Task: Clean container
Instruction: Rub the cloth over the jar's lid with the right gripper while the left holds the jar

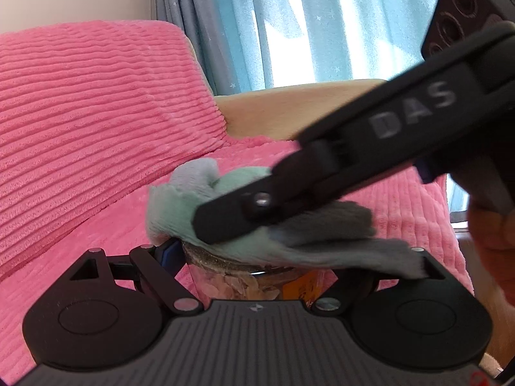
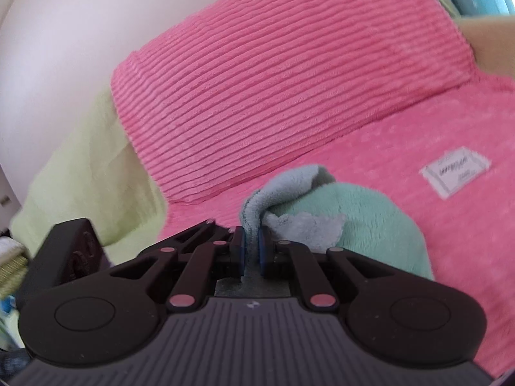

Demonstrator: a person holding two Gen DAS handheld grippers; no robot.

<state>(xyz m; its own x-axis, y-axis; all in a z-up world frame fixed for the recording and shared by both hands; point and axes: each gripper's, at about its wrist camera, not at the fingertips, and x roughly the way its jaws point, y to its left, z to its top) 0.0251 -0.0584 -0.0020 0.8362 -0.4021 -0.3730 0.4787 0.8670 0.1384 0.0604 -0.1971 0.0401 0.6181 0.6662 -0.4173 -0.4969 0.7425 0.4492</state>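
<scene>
A clear jar [image 1: 254,284] with pale contents and an orange label sits between the fingers of my left gripper [image 1: 257,267], which is shut on it. A mint-and-grey fleece cloth [image 1: 180,206] lies draped over the jar's mouth. My right gripper [image 1: 206,222] reaches in from the upper right and presses down on the cloth. In the right wrist view my right gripper [image 2: 251,251] is shut on a grey fold of the cloth [image 2: 357,222], which bulges over the jar and hides it.
A pink ribbed cushion [image 1: 90,109] and pink sofa cover [image 2: 418,141] with a white tag [image 2: 455,170] fill the background. Blue-grey curtains [image 1: 289,25] hang behind. A light green cover [image 2: 80,173] lies at left. A hand [image 1: 492,231] holds the right gripper.
</scene>
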